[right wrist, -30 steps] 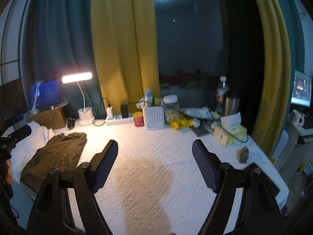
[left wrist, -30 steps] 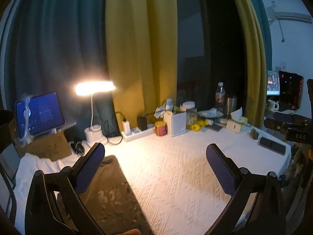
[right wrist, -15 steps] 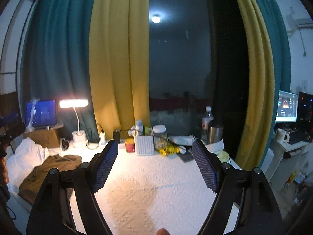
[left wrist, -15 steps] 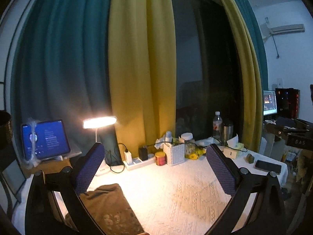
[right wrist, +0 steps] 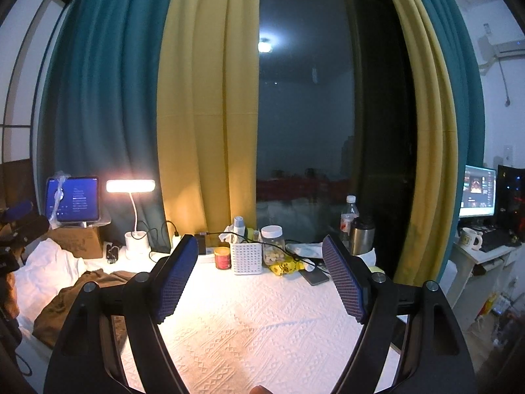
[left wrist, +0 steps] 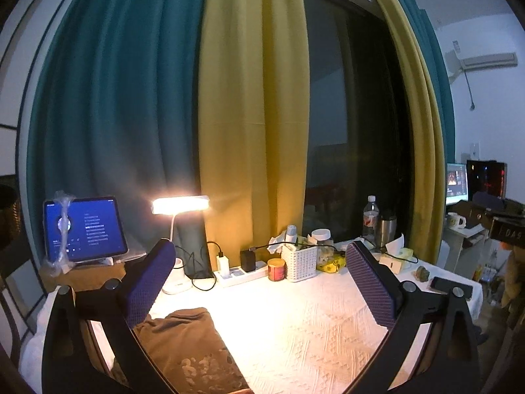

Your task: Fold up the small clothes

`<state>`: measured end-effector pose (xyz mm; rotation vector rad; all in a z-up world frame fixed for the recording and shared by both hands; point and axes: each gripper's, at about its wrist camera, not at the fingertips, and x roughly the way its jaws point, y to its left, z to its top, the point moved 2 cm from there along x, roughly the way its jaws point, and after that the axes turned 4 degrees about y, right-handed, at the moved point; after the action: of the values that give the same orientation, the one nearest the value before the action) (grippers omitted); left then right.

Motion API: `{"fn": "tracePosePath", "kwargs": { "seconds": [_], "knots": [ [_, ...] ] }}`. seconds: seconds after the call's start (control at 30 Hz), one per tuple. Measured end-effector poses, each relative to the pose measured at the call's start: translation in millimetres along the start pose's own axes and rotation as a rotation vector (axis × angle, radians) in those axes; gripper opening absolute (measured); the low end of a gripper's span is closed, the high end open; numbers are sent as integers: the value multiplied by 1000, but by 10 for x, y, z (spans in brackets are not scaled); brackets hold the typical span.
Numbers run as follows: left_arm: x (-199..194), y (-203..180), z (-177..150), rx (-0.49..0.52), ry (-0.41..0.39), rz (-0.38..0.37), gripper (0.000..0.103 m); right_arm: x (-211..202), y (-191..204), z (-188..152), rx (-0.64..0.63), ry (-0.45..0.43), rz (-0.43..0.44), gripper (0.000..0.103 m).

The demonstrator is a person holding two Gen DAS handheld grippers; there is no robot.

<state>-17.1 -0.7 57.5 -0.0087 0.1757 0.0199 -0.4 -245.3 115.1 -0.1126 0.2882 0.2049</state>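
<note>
- Left claw (left wrist: pixel 262 289): jaws spread wide, nothing between them. Over the past second it has tilted up from the desk surface toward the curtains, and it now hangs clear of the cloth.
- Right claw (right wrist: pixel 261 279): jaws likewise wide apart and empty. It has lifted in the same way, so more window than desk now fills its view.
- Brown garment (left wrist: pixel 187 348): lies folded into a compact block at the near left of the desk (left wrist: pixel 311 321), just under the left claw's left finger, touched by neither claw. In the right wrist view it sits at the far left edge (right wrist: pixel 82 295), beside white bedding-like cloth (right wrist: pixel 49 269).
- Judgement: both claws released and raised suggests the fold on this piece is finished; the next move would be to fetch another item or withdraw.
- Beyond: red tin (left wrist: pixel 277 269), white basket (left wrist: pixel 300 262), lit lamp (left wrist: pixel 180 204) and tablet (left wrist: pixel 83 226) along the back edge, well apart from the garment.
</note>
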Motion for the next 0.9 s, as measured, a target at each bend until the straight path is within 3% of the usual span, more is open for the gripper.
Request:
{"fn": "tracePosePath", "kwargs": {
  "seconds": [0.9],
  "knots": [
    [5,-3,-84,-14,35,12,102,99,78,-34,-12,29,2,81]
  ]
}}
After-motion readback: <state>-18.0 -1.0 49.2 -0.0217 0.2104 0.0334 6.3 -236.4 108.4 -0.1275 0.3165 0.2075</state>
